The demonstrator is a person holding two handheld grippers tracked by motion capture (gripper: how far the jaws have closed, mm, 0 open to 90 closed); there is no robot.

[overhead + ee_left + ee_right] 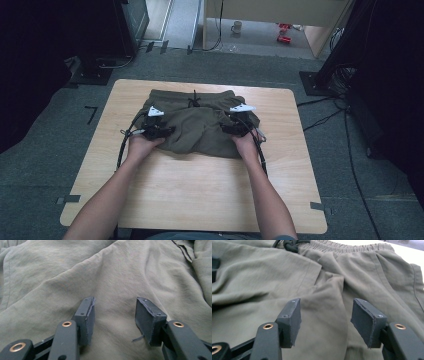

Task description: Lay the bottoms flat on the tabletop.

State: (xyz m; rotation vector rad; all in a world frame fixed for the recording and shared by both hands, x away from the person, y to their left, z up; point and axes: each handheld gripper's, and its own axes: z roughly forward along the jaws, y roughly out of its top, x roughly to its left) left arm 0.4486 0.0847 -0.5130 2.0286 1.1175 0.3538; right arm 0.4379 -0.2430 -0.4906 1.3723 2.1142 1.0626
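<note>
**Observer:** What's the room like from your end?

**Operator:** Grey carpet with cables trailing over it, dark stands on both sides, and a pale wooden bench in the middle. On the far half of it lie the olive shorts, the elastic waistband and black drawstring facing away from me.

**Observer:** How far along is the fold?

**Operator:** I'd judge one fold is in. The leg ends look turned up toward the waistband, so the shorts sit as a compact, doubled bundle with a rounded near edge. It's rumpled, though: creases run across the top layer, and a ridge of cloth stands up in the right gripper view.

**Observer:** Are you holding anything?

**Operator:** No. The left gripper rests at the left side of the bundle, jaws set wide with only flat cloth showing between the pads. The right gripper is at the right side, also wide; that ridge lies between its jaws, but the pads aren't pressing it.

**Observer:** So what remains?

**Operator:** By my reading, smoothing the top layer, then probably another fold across, side to side, to make it tidy. Nothing is gripped for that yet.
</note>
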